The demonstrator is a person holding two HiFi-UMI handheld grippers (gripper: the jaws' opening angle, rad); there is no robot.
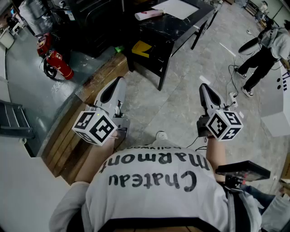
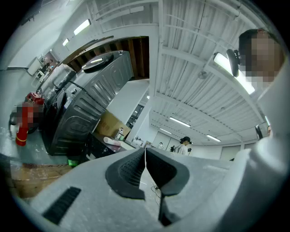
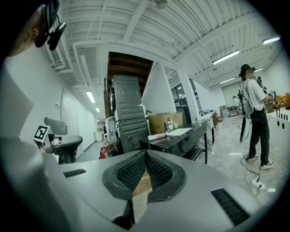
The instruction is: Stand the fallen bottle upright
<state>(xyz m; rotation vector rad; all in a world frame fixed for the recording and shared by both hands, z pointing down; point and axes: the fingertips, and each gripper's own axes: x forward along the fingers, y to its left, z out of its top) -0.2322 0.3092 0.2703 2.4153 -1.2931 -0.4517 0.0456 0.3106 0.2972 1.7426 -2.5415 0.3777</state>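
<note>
Bottle (image 1: pixel 148 14): pinkish-white, lying on its side at the far end of the dark surface (image 1: pixel 181 31), beside a white sheet (image 1: pixel 176 8). My left gripper (image 1: pixel 119 80): jaws together, nothing between them, well apart from the surface. My right gripper (image 1: pixel 203 87): jaws together, likewise empty. Red fire extinguisher (image 1: pixel 59 64): on the floor, left.

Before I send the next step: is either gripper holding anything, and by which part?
Nothing is held. Left gripper and right gripper are both shut and empty; the bottle lies on the table ahead.
</note>
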